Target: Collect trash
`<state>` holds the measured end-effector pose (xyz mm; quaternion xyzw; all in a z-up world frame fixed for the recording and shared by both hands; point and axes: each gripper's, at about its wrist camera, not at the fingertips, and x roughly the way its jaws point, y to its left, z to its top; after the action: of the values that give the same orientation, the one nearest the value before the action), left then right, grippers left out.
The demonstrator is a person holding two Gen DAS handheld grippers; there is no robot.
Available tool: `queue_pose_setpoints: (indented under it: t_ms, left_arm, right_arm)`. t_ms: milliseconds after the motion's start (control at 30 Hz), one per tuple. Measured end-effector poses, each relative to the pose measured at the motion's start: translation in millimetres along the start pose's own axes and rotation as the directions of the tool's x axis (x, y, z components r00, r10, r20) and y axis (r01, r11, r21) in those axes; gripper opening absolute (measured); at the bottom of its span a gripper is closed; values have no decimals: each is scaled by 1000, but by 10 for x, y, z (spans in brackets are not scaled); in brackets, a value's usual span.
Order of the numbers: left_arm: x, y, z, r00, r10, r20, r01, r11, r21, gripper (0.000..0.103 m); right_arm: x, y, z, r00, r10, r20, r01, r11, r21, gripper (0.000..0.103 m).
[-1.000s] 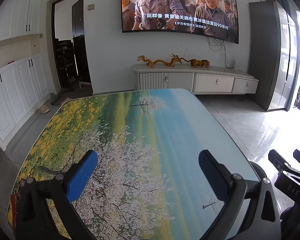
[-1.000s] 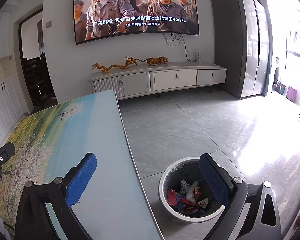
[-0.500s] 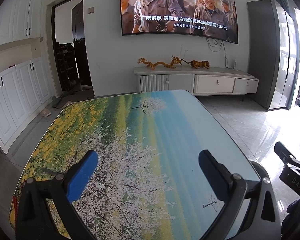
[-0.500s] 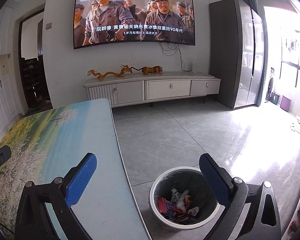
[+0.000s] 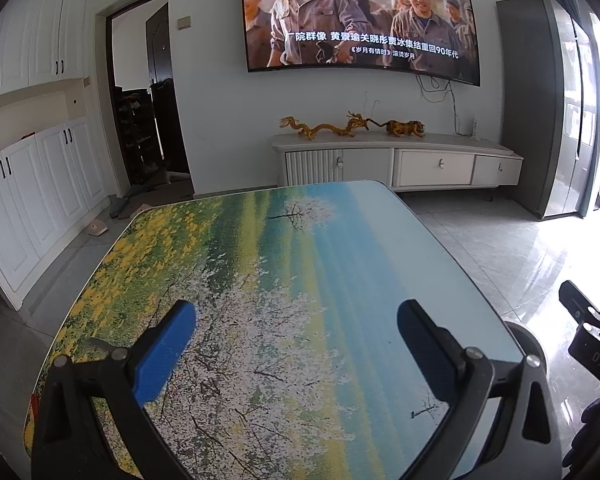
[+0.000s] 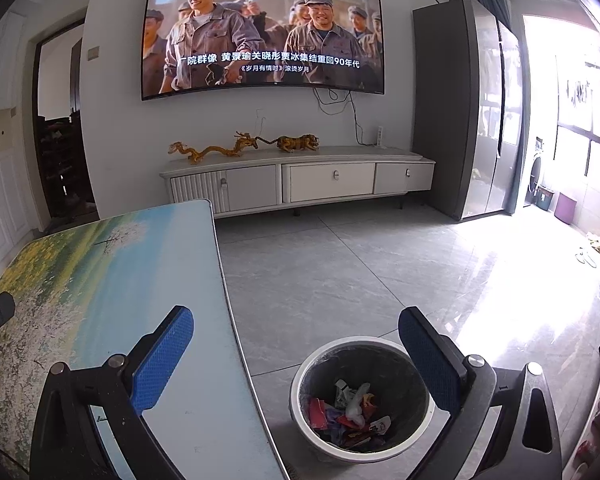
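A round trash bin (image 6: 300, 390) with a white rim and dark liner stands on the floor just right of the table; crumpled wrappers (image 6: 350, 412) lie at its bottom. My right gripper (image 6: 296, 356) hangs open above the table's right edge and the bin, nothing between its blue pads. My left gripper (image 5: 296, 350) is open over the table (image 5: 320, 248), a top printed with blossom trees and a yellow field, and holds nothing. No loose trash shows on the table. The right gripper's black body (image 5: 592, 336) appears at the right edge of the left wrist view.
A low white TV cabinet (image 6: 300, 180) with gold figurines stands at the far wall under a wall-mounted television (image 6: 260, 36). A dark tall cabinet (image 6: 468, 112) is to the right, white cupboards (image 5: 32, 200) to the left. Grey tiled floor (image 6: 360, 264) stretches right of the table.
The right wrist view has shifted slightly, so the bin now sits closer to the centre between the fingers. The left gripper has barely moved. Both stay open.
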<state>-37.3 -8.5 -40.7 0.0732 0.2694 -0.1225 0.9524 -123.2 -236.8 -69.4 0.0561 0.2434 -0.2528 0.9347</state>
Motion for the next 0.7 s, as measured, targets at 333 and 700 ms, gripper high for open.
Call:
queue_pose_setpoints:
  t_ms: [333,700]
  left_arm:
    - [23,10,-9,1000,-1,-12,1,1000,1,102]
    - [22,-22,-24,1000,-16,-23,16,1000,7,102]
  right_arm:
    - [14,-15,-15,1000,-3,-4,3,1000,5,103]
    - [61,-21,-40,1000,1,-15,-1,1000,11,103]
